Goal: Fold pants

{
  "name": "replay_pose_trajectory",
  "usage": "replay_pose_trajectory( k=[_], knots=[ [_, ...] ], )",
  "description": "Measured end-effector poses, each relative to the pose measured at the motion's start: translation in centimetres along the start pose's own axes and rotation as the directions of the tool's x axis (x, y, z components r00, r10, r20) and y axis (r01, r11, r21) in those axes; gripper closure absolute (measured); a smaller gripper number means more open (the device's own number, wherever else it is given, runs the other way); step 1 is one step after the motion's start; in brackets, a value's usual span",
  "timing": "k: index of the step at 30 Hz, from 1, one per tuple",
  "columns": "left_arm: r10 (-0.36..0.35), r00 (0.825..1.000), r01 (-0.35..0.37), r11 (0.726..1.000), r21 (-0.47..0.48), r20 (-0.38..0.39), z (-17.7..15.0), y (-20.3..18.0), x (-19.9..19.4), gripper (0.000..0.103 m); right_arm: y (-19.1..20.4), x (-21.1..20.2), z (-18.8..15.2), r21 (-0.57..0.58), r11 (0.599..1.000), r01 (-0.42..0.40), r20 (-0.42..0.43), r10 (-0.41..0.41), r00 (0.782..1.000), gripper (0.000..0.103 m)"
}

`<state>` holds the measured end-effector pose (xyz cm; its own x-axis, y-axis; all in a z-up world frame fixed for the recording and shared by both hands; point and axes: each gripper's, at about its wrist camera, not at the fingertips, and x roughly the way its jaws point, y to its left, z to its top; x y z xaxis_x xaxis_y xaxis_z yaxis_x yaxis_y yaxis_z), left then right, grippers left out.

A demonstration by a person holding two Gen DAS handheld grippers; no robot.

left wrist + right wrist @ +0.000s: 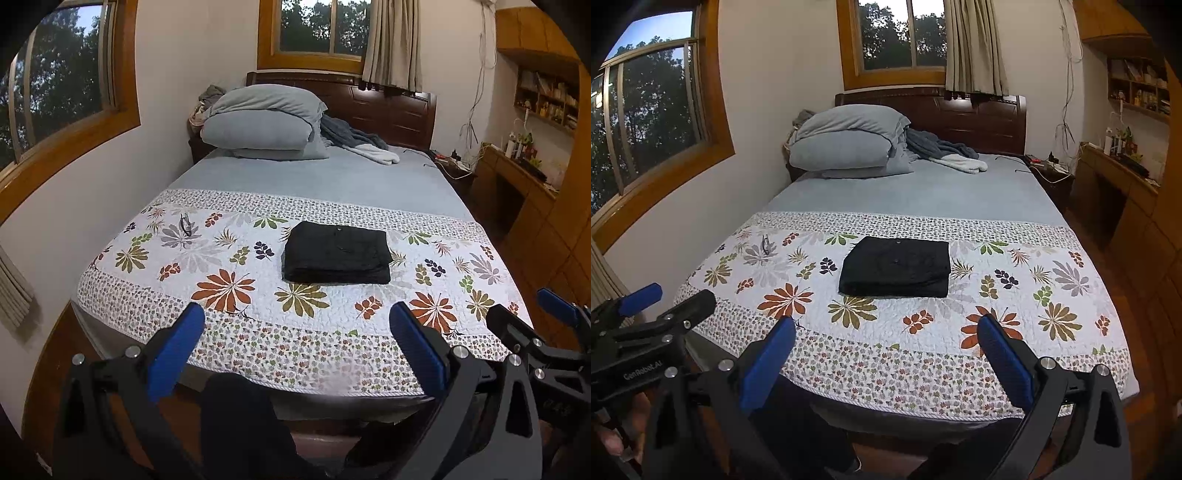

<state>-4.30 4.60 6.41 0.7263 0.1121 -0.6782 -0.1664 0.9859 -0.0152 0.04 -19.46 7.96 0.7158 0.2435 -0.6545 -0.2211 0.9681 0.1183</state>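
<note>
The black pants (337, 254) lie folded into a neat rectangle on the floral quilt (229, 332), near the middle of the bed's foot half; they also show in the right wrist view (895, 267). My left gripper (297, 317) is open and empty, held back over the bed's foot edge, well short of the pants. My right gripper (886, 328) is open and empty too, beside the left one at about the same distance. The right gripper shows at the right edge of the left wrist view (532, 314), and the left gripper at the left edge of the right wrist view (670, 299).
A pair of glasses (185, 224) lies on the quilt at the left. Stacked grey pillows (258, 125) and a crumpled blanket (354, 140) sit by the headboard. A wall runs along the bed's left side; a wooden desk (517, 177) and cabinets stand on the right.
</note>
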Motion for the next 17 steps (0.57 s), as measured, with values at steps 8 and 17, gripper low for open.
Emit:
replay_pose_trajectory(
  k=[8,17],
  knots=[
    [-0.002,1.000,0.002,1.000,-0.011,0.002,0.03,0.29,0.00,0.003,-0.30,0.15,0.05,0.007,1.000,0.006,-0.001,-0.006,1.000,0.004],
    [-0.015,1.000,0.014,0.999,-0.037,-0.017,0.04,0.78,-0.05,0.003,-0.39,-0.07,0.03,0.009,1.000,0.004,0.001,-0.004,1.000,0.004]
  ],
)
